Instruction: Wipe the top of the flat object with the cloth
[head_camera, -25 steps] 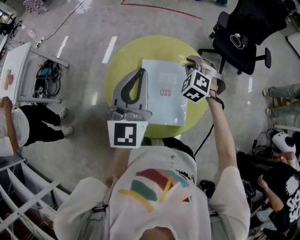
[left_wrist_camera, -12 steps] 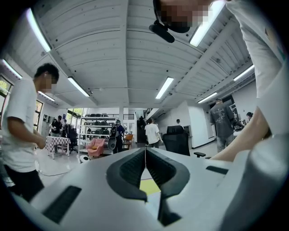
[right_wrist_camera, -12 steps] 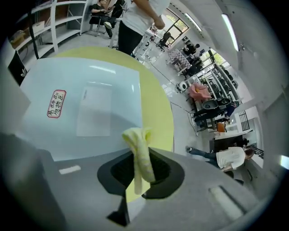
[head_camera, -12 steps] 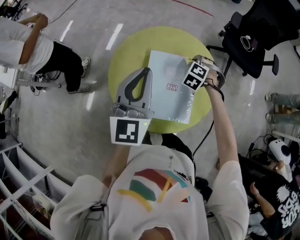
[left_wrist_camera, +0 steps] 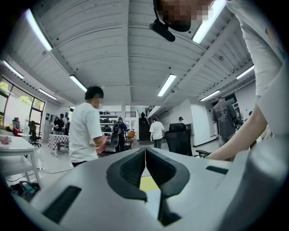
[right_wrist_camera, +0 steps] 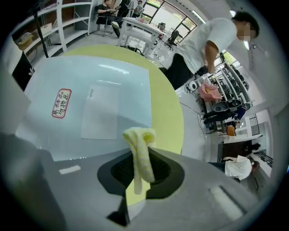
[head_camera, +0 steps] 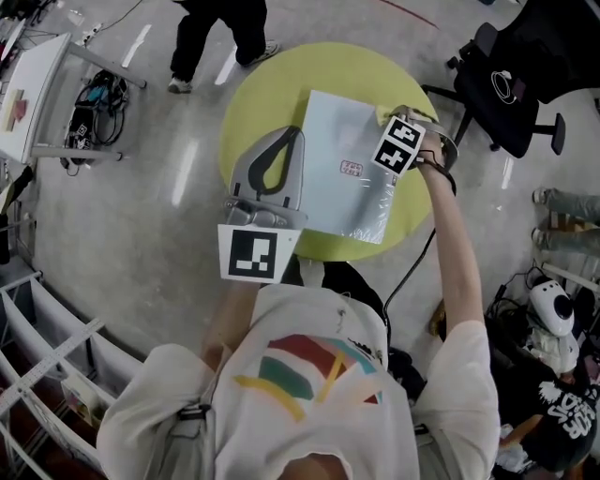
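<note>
A pale blue flat packet point(head_camera: 352, 178) with a small red label lies on the round yellow-green table point(head_camera: 258, 94); the right gripper view shows it too point(right_wrist_camera: 95, 101). My right gripper point(head_camera: 401, 120) hovers at the packet's far right edge, shut on a yellow cloth point(right_wrist_camera: 141, 151) that droops from its jaws point(head_camera: 384, 114). My left gripper point(head_camera: 267, 178) is held over the table's near left side, its jaws shut with nothing between them point(left_wrist_camera: 145, 163).
A black office chair point(head_camera: 520, 70) stands to the right of the table. A person point(head_camera: 225, 28) walks past the table's far side. A white desk point(head_camera: 37, 84) with gear under it stands far left, a white rack point(head_camera: 47, 375) near left.
My right gripper has slid with the cloth from the packet's far right corner down along its right edge. A person has walked from the left round to the table's far side.
</note>
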`<action>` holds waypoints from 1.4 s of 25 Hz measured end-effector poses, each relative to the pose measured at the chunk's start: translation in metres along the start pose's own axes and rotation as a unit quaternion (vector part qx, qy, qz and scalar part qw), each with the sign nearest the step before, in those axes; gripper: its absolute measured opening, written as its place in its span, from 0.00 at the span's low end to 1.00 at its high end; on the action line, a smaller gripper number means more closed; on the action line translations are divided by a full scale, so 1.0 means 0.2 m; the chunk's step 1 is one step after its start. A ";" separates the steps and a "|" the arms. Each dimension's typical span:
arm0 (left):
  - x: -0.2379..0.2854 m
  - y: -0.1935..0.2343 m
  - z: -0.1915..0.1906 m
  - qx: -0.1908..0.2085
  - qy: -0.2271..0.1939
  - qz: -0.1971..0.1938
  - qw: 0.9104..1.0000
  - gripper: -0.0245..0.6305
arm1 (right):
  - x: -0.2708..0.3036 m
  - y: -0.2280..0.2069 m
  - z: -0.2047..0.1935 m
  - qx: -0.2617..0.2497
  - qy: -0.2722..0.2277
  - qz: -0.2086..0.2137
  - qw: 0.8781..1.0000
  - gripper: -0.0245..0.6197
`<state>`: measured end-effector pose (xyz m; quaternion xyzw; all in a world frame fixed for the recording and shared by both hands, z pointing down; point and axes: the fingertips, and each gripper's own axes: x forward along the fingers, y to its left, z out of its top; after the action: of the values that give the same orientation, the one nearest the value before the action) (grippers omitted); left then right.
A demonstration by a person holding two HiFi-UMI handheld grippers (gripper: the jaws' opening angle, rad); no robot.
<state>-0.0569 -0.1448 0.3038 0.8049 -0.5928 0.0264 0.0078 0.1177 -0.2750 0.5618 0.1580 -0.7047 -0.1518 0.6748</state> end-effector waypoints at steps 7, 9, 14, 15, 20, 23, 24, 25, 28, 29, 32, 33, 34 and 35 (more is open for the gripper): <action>0.03 -0.01 0.00 -0.002 -0.006 -0.006 1.000 0.06 | -0.08 0.17 0.02 0.003 -0.022 0.070 0.997 0.08; 0.03 -0.01 0.00 -0.005 -0.008 -0.008 1.000 0.06 | -0.11 0.22 0.03 0.012 -0.028 0.090 0.995 0.08; 0.03 -0.01 0.01 -0.008 -0.012 -0.013 1.000 0.06 | -0.18 0.34 0.04 0.032 -0.034 0.126 0.991 0.08; 0.03 -0.02 0.01 -0.009 -0.013 -0.013 1.000 0.06 | -0.20 0.37 0.04 0.035 -0.036 0.134 0.990 0.08; 0.03 -0.01 0.01 -0.009 -0.016 -0.014 1.000 0.06 | -0.28 0.52 0.05 0.054 -0.048 0.170 0.983 0.08; 0.03 -0.01 0.02 -0.010 -0.019 -0.015 1.000 0.06 | -0.32 0.61 0.06 0.058 -0.057 0.184 0.980 0.08; 0.03 -0.01 0.02 -0.010 -0.020 -0.016 1.000 0.06 | -0.34 0.64 0.06 0.058 -0.058 0.188 0.979 0.08; 0.03 -0.01 0.02 -0.010 -0.021 -0.017 1.000 0.06 | -0.35 0.67 0.06 0.058 -0.059 0.191 0.978 0.08; 0.04 -0.02 0.02 -0.009 -0.022 -0.021 0.999 0.06 | -0.40 0.77 0.05 0.062 -0.057 0.210 0.974 0.08; 0.04 -0.02 0.02 -0.009 -0.022 -0.023 0.999 0.06 | -0.42 0.81 0.05 0.068 -0.057 0.219 0.972 0.08; 0.05 -0.03 0.01 -0.011 -0.023 -0.027 0.999 0.06 | -0.45 0.89 0.05 0.093 -0.066 0.242 0.964 0.08; 0.05 -0.03 0.01 -0.011 -0.024 -0.028 0.999 0.06 | -0.47 0.92 0.05 0.098 -0.067 0.249 0.961 0.08; 0.05 -0.04 0.01 -0.012 -0.024 -0.028 0.999 0.06 | -0.49 0.94 0.05 0.102 -0.068 0.255 0.959 0.08; 0.05 -0.04 0.02 -0.012 -0.025 -0.029 0.999 0.06 | -0.50 0.97 0.05 0.104 -0.069 0.260 0.958 0.08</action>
<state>-0.0461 -0.1521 0.3014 0.8222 -0.5692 -0.0013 0.0037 0.1085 -0.0567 0.5540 0.0279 -0.7780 0.0924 0.6209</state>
